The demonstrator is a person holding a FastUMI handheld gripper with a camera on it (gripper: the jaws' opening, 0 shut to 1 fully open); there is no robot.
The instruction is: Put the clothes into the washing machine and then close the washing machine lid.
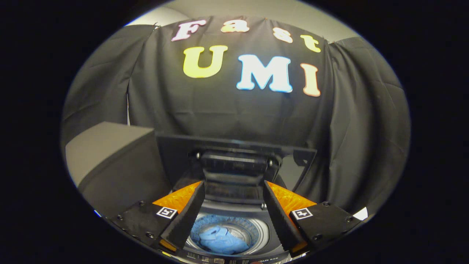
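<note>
Below and between my fingers lies a light blue garment (221, 239), bunched up inside the round drum of the top-loading washing machine (262, 234). The machine's dark lid (234, 161) stands raised at the back, just beyond the fingertips. My gripper (233, 187) hovers above the drum opening, open, with nothing between its fingers.
A grey box-like block (110, 161) stands to the left of the machine. Black cloth hangs as a wall behind and to the right of the machine. The machine's control strip runs along its near edge below the fingers.
</note>
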